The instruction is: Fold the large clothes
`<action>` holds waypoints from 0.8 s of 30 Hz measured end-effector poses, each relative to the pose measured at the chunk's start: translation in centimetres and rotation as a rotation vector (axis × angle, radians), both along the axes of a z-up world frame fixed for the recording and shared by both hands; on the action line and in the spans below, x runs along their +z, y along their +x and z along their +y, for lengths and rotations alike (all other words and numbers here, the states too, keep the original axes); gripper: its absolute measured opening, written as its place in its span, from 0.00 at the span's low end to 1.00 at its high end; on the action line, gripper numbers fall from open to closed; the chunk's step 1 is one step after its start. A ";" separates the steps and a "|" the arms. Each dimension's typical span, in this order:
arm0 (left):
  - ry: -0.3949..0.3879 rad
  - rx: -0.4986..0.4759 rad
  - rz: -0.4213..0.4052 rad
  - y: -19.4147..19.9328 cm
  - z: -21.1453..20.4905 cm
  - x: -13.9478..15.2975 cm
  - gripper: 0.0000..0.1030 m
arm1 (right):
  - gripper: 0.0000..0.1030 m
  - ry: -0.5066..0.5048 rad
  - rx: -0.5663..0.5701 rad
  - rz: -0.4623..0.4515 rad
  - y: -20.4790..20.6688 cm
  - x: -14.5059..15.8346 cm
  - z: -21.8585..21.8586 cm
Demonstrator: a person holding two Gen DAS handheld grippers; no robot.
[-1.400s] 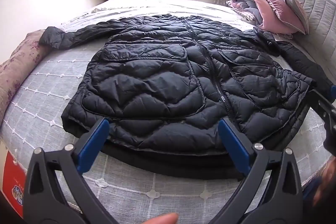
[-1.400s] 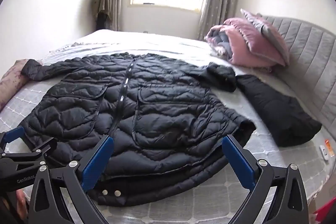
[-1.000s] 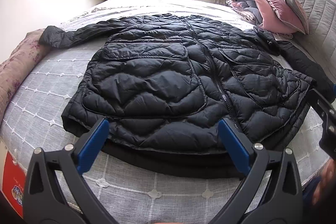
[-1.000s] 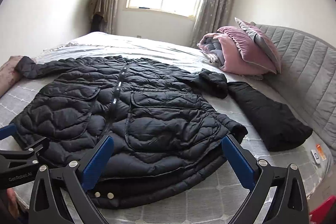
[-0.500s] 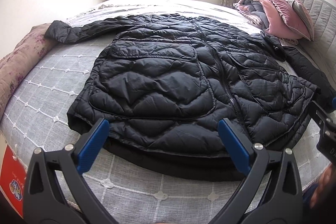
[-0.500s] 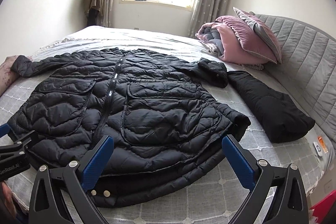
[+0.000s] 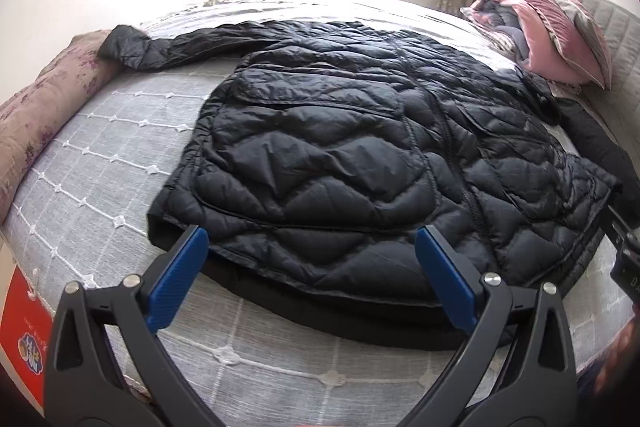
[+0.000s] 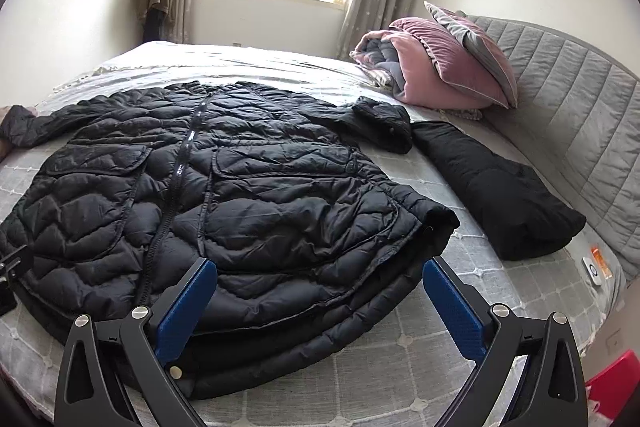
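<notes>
On the bed (image 8: 400,367) a black quilted coat (image 8: 224,203) lies flat; both grippers' jaws spread, empty.

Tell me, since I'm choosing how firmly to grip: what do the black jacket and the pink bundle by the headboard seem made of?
Black jacket: likely thin nylon or polyester shell over puffy filling; it has a slight sheen and stitched, raised wavy quilting. Pink bundle: probably velvet or plush fabric; matte with soft ribbed highlights, though it is too far off to be sure.

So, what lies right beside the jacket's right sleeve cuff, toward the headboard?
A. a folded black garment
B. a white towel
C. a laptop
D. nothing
A: in the right wrist view a folded black garment lies on the bed just past the jacket cuff, before the headboard.
</notes>
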State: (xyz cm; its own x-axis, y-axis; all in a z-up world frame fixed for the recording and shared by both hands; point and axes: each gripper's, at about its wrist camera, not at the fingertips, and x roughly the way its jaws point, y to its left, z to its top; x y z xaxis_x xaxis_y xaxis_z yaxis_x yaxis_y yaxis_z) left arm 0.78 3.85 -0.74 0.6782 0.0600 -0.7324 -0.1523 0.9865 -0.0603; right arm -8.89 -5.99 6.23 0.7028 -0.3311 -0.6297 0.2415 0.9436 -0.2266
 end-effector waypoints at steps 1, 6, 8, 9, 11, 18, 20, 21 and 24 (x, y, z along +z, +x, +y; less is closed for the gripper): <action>-0.007 0.013 0.001 0.1 0.5 0.0 1.00 | 1.00 -0.002 -0.005 -0.003 0.1 -0.1 -0.1; -0.042 0.047 0.015 0.5 2.1 -0.4 1.00 | 1.00 0.004 -0.049 0.009 0.6 -0.5 -0.9; -0.048 0.072 0.024 0.8 2.9 -0.5 1.00 | 1.00 -0.001 -0.079 0.020 0.9 -0.8 -1.5; -0.047 0.084 0.034 1.1 3.4 -0.5 1.00 | 1.00 -0.004 -0.085 0.028 1.2 -0.9 -1.8; -0.066 0.105 0.059 1.6 4.5 -0.8 1.00 | 1.00 0.008 -0.090 0.052 1.8 -1.2 -2.6; -0.086 0.194 0.095 2.3 7.8 -1.4 0.99 | 1.00 0.127 -0.147 0.108 3.9 -2.6 -6.7; -0.093 0.207 0.094 2.4 8.3 -1.7 0.99 | 1.00 0.156 -0.171 0.117 4.3 -2.9 -7.7; -0.096 0.211 0.095 2.4 8.5 -1.8 0.99 | 1.00 0.173 -0.175 0.124 4.5 -2.9 -7.9; -0.109 0.194 0.109 2.8 8.4 -2.3 0.98 | 1.00 0.205 -0.195 0.131 4.9 -3.1 -8.7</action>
State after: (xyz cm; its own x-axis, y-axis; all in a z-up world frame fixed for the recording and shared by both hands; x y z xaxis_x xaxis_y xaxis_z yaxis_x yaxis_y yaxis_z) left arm 3.59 12.30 -3.01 0.5786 0.0983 -0.8097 -0.3500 0.9266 -0.1375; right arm -3.97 -14.64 3.10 0.5470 -0.3079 -0.7785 0.4036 0.9117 -0.0771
